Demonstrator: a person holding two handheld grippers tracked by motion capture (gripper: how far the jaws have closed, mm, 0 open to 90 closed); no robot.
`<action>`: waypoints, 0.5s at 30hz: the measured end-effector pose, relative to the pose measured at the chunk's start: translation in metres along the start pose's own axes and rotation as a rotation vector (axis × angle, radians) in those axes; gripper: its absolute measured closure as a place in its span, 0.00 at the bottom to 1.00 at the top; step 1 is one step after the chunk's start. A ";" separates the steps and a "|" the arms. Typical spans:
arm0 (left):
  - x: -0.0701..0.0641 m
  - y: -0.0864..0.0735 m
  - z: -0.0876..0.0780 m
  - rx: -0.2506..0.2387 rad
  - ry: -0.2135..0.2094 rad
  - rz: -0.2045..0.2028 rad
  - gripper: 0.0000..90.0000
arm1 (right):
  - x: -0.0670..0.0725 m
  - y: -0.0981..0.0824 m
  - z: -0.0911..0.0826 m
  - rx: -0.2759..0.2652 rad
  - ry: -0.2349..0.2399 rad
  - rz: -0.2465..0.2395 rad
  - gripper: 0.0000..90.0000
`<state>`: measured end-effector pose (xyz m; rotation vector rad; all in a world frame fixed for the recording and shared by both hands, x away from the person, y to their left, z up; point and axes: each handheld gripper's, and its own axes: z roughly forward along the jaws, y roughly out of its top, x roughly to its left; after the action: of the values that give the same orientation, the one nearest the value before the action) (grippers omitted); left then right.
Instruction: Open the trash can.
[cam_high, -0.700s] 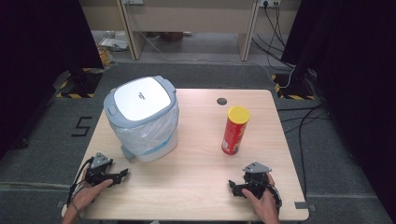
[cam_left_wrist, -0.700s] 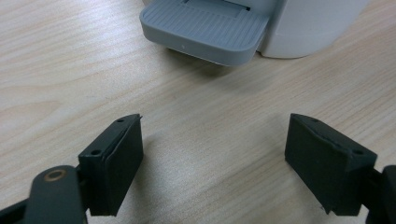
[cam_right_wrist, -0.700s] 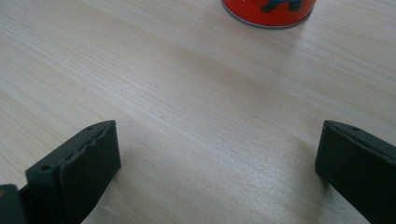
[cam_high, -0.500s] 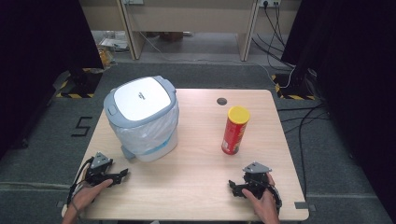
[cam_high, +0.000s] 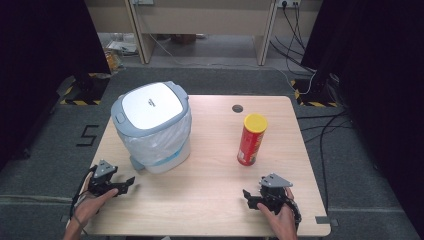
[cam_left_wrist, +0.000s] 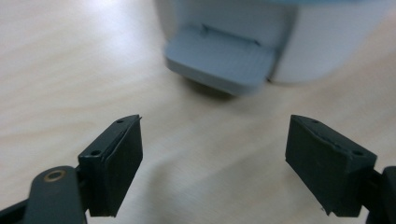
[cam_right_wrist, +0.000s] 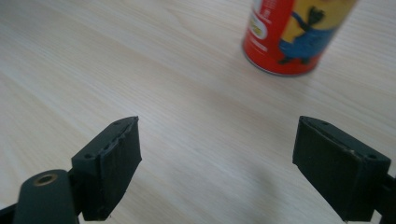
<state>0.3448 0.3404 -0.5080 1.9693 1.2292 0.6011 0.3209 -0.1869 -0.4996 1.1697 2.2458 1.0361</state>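
A white and grey lidded bin (cam_high: 152, 127) with a plastic liner stands on the left half of the wooden table (cam_high: 210, 170). Its grey foot pedal (cam_left_wrist: 219, 65) faces my left gripper (cam_high: 127, 183), which rests open near the front left corner, jaws wide apart with bare table between them (cam_left_wrist: 212, 161). A red snack can with a yellow lid (cam_high: 251, 139) stands upright right of centre. My right gripper (cam_high: 246, 196) rests open near the front right edge, nothing between its jaws (cam_right_wrist: 215, 163); the can's base (cam_right_wrist: 292, 37) lies ahead of it and to the right.
A round cable hole (cam_high: 237, 108) sits in the table's far edge. Cables (cam_high: 310, 85) trail on the floor at the back right, and desk legs (cam_high: 140, 35) stand behind the table.
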 end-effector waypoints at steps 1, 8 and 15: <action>0.003 0.002 -0.001 -0.011 0.013 -0.010 0.20 | 0.000 0.000 0.000 0.000 0.000 0.000 0.17; 0.019 0.017 0.000 -0.058 0.079 -0.068 0.21 | 0.028 0.018 0.013 -0.004 0.054 -0.073 0.18; 0.023 0.027 0.019 -0.067 0.099 -0.095 0.21 | 0.044 0.033 0.026 -0.008 0.091 -0.119 0.18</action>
<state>0.3834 0.3468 -0.4987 1.8341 1.3378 0.6894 0.3297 -0.1267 -0.4919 0.9902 2.3471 1.0692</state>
